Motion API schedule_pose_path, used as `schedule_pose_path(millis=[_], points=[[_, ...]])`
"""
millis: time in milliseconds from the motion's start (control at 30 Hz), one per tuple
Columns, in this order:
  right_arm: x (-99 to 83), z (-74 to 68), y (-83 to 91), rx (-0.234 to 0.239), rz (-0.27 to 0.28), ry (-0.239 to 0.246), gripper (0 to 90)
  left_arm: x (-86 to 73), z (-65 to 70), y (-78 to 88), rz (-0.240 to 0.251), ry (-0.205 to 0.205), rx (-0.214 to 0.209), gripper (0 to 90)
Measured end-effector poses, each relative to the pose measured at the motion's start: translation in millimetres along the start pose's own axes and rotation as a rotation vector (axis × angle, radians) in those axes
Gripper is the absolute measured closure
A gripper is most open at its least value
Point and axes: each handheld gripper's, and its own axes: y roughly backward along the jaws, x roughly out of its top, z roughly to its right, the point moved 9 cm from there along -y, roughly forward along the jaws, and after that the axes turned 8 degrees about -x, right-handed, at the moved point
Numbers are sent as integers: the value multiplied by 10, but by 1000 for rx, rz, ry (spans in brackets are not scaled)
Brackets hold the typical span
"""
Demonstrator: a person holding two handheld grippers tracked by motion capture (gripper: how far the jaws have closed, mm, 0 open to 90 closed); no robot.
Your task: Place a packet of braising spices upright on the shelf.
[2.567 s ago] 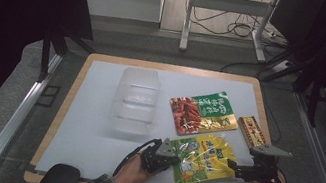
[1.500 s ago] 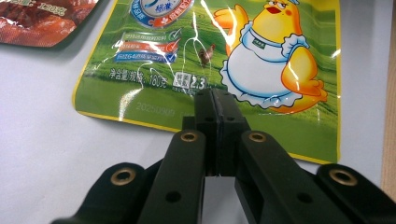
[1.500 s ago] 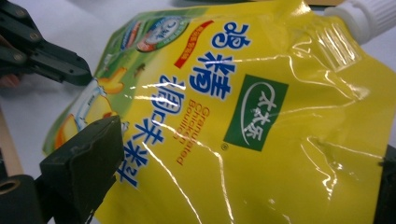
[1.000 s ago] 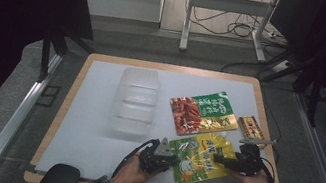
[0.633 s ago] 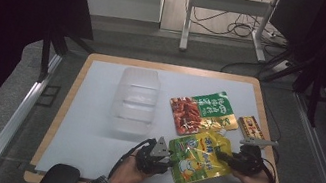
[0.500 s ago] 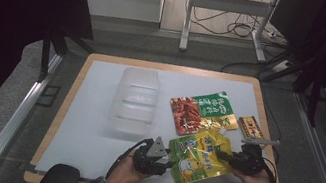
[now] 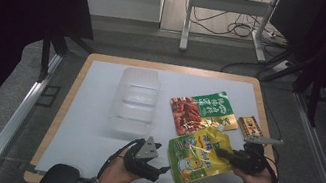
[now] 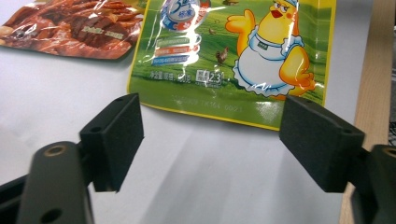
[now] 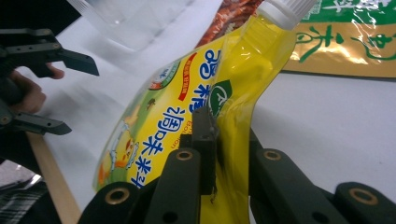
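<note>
Pouch [image 7: 199, 154] lay on the desk [image 7: 89, 124], soft, floppy and shiny, likely slippery. My right claw [image 9: 223, 140] pinched its side edge. My left claw [image 8: 210, 135] stood wide by its bottom edge, the next spot to grab.

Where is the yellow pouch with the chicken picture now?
In the high view the yellow pouch lies at the table's near right, just below the red-green packet, between the open left gripper and the right gripper pinching it.
</note>
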Motion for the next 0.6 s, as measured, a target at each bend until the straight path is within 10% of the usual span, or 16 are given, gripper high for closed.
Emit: schedule_pose_path(millis=[600], points=[[175,-123,96,74,19,15,881,-113,-113,214,22,1,66,89]])
